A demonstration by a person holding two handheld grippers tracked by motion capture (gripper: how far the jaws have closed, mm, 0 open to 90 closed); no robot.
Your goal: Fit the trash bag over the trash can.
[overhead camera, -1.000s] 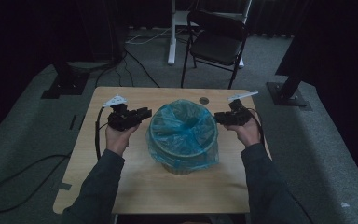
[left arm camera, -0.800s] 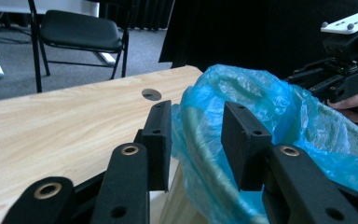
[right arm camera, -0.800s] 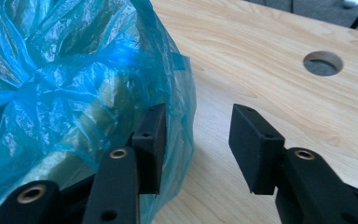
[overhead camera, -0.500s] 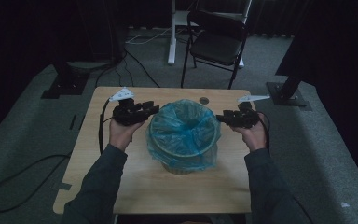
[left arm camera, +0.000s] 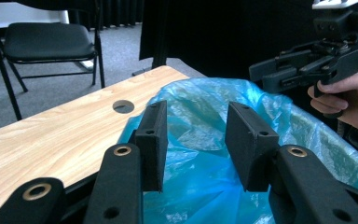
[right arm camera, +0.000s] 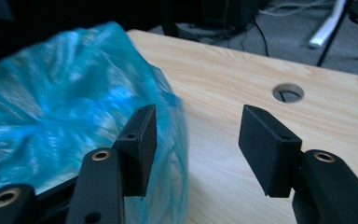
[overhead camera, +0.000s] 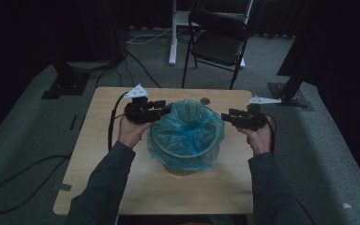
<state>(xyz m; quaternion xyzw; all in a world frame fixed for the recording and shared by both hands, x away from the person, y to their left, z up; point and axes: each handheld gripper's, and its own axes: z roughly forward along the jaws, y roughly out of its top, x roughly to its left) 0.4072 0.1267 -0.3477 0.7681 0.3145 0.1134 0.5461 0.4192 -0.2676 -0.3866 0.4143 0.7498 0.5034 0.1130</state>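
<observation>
Both tools stand with their jaws apart and have just been opening. Left tool (overhead camera: 161, 107), left of centre in the high view, points toward the rim of the blue bin liner (overhead camera: 186, 133); in the left gripper view its jaws (left arm camera: 193, 140) straddle the liner's edge with blue plastic showing in the gap, and the pads do not press on it. Right tool (overhead camera: 228, 116), right of centre in the high view, sits just off the liner's right side; in the right gripper view its jaws (right arm camera: 196, 144) are spread wide, the near pad just beside the plastic, bare wood showing in the gap, nothing held.

A hand (overhead camera: 130, 131) carries the left tool and another hand (overhead camera: 258, 138) the right, with dark sleeves coming up from the bottom of the frame. The liner is draped over a round bin (overhead camera: 183, 167) that stands at the middle of the light wooden desk (overhead camera: 103, 159), its plastic folded down over the rim. A round cable hole (overhead camera: 205, 101) lies in the desk near the far edge, just beyond the bin. Behind the desk, at the upper middle of the frame, a black folding chair (overhead camera: 218, 42) stands on grey carpet.
</observation>
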